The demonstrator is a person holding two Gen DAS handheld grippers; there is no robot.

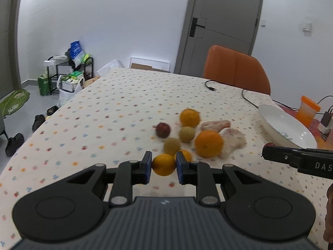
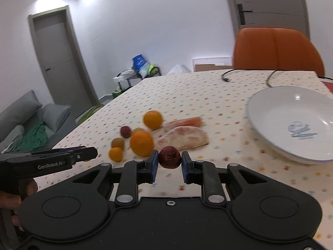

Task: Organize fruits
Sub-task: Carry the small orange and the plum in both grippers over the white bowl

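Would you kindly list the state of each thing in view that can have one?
left gripper: shut on a small orange.
right gripper: shut on a dark red fruit.
white plate: empty, on the table.
grey door: closed.
black cable: loose end, unplugged.

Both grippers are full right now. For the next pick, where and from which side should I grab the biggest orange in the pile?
Grip the large round orange across its widest middle, coming down from above with the fingers on its near and far sides. The wrapped pale packet touches its right flank and a green-brown fruit sits close on its left, so a side approach looks blocked.
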